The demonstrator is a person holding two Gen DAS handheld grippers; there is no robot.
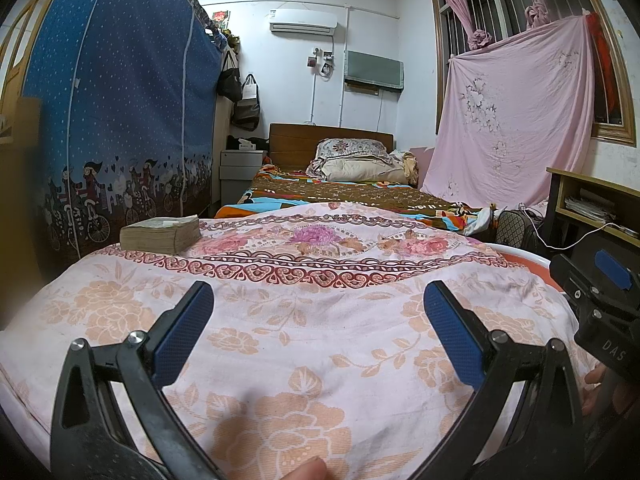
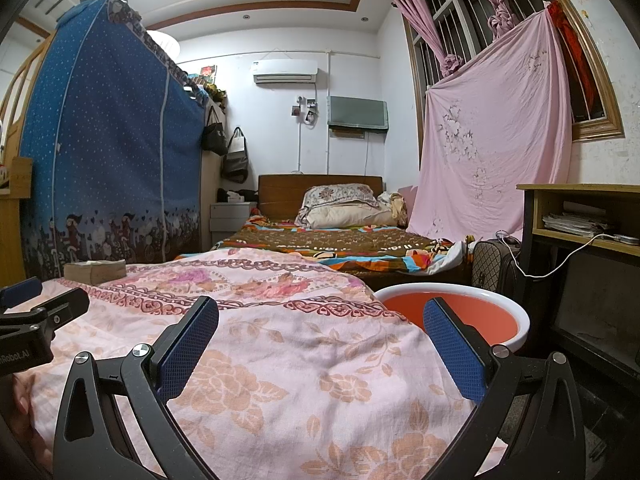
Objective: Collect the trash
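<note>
My left gripper (image 1: 318,308) hovers open over a surface draped in a pink floral cloth (image 1: 320,320), nothing between its blue pads. My right gripper (image 2: 320,324) is open too, over the cloth's right edge (image 2: 304,360). An orange basin with a white rim (image 2: 516,308) stands just past that edge, behind the right finger; a sliver of it shows in the left wrist view (image 1: 520,258). A tan stack of paper tissue (image 1: 160,234) lies at the cloth's far left (image 2: 96,271). Each gripper appears at the edge of the other's view. No loose trash is visible.
Beyond the cloth is a bed (image 1: 352,192) with a brown patterned cover and pillows. A blue fabric wardrobe (image 1: 120,120) stands on the left. At right is a wooden desk (image 2: 580,216) with papers, a cable and a checked bag (image 2: 494,266) beside it.
</note>
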